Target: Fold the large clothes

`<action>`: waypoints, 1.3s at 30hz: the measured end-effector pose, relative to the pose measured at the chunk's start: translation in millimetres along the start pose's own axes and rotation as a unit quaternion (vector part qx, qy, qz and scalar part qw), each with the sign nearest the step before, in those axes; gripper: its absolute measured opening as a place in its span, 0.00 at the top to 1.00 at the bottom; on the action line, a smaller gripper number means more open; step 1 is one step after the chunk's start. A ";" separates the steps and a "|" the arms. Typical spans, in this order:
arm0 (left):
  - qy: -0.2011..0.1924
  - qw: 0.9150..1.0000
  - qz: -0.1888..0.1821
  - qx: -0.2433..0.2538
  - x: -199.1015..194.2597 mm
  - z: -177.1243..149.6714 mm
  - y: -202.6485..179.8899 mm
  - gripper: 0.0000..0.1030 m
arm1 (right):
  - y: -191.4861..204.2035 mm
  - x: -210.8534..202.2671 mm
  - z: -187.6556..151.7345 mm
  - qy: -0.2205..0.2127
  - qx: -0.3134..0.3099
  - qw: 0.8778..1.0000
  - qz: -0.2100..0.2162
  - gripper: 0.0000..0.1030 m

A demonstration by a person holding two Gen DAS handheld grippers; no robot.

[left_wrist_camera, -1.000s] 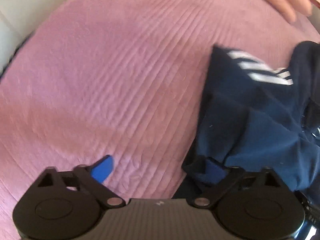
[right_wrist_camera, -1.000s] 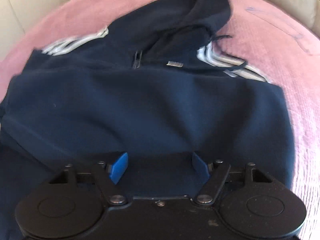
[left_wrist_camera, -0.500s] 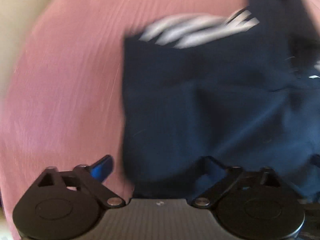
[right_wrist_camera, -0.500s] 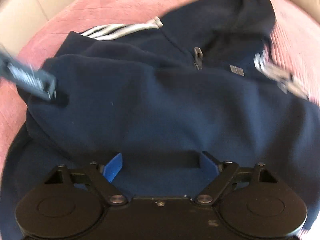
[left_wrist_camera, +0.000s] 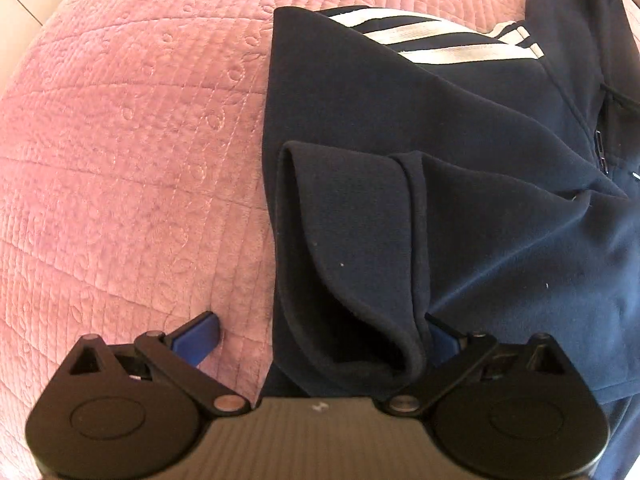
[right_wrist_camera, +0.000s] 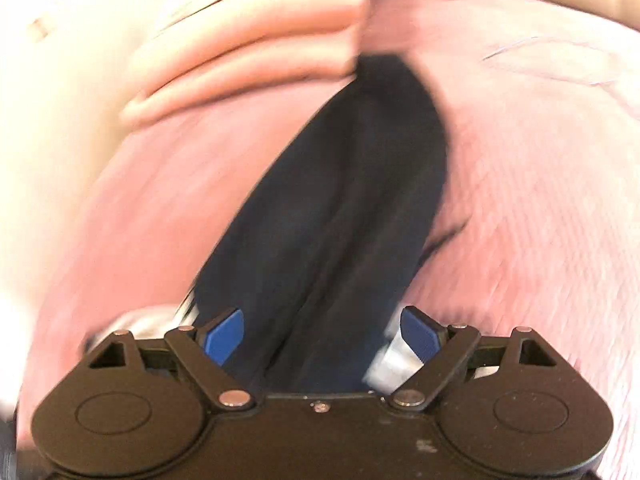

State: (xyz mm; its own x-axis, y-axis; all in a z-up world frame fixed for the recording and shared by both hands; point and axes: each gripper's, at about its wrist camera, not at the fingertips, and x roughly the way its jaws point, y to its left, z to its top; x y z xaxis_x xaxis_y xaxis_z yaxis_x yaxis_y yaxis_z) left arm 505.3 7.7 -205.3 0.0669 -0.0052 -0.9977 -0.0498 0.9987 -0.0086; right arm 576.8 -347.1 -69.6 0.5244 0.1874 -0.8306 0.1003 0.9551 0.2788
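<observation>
Nearest in the left wrist view, the left gripper (left_wrist_camera: 320, 336) has its jaws spread wide, blue pads at the tips; a soft rolled edge of the hoodie (left_wrist_camera: 400, 184) bulges up between them, unpinched, one pad over the quilt and the other tucked against the fabric. The hoodie is thick navy fleece with a matte, slightly linty nap, folded into layered flaps with rounded hems. It lies on a pink quilt (left_wrist_camera: 128, 152), plush and stitched in fine ribs with small looped motifs. Farther off, white stripes (left_wrist_camera: 436, 42) run in shiny bands across the sleeve, and a zipper shows at the right edge. In the right wrist view, blurred by motion, the right gripper (right_wrist_camera: 322, 330) also stands wide, held low over the hoodie (right_wrist_camera: 340, 200), whose dark tapering shape runs away between the pads across the quilt (right_wrist_camera: 520, 184); a whitish stripe shows by each pad. Beyond lies a peach fabric (right_wrist_camera: 248, 40) in soft stacked folds, touching the hoodie's far tip.
</observation>
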 end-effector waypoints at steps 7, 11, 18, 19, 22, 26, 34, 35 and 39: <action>-0.005 1.000 -0.001 0.006 3.9 -3.1 -6.6 0.00 | -29.7 73.2 38.8 -0.014 0.106 0.994 -0.035 0.02; -0.001 1.000 -0.002 0.015 4.2 0.9 -7.1 0.00 | -31.7 95.9 46.4 -0.028 0.125 0.991 -0.046 0.03; -0.002 1.000 0.001 0.019 2.1 0.5 -14.3 0.00 | -10.5 59.1 51.0 -0.093 0.118 0.988 0.020 0.88; 0.001 1.000 0.001 0.016 2.4 2.4 -15.7 0.00 | 4.9 38.0 46.8 -0.122 0.069 0.989 0.055 0.88; 0.007 1.000 -0.002 0.011 -0.1 5.3 -17.4 0.00 | 50.2 -38.3 10.1 -0.167 -0.076 0.973 0.138 0.89; -0.016 0.999 -0.028 0.008 -13.2 -2.3 -3.1 0.00 | 95.3 -124.8 -94.8 -0.117 -0.323 0.916 0.208 0.89; -0.056 0.992 -0.071 -0.082 -76.6 -28.8 57.9 0.02 | 52.2 -156.1 -215.0 0.045 -0.276 0.947 0.156 0.25; -0.065 0.993 -0.058 -0.080 -84.2 -30.7 61.1 0.02 | 53.2 -154.8 -205.9 0.032 -0.256 0.955 0.147 0.25; -0.070 0.995 -0.043 -0.060 -98.6 -36.4 61.9 0.02 | 92.6 -129.6 -140.6 -0.057 -0.211 0.967 0.131 0.20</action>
State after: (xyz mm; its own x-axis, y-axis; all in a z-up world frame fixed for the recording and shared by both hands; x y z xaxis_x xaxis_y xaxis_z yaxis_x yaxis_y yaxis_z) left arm 459.4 68.2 -109.9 0.2130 -0.0743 -0.9742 -0.1555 0.9818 -0.1089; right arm 399.3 -250.7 -3.9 0.5765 0.4330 -0.6929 -0.3911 0.8908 0.2313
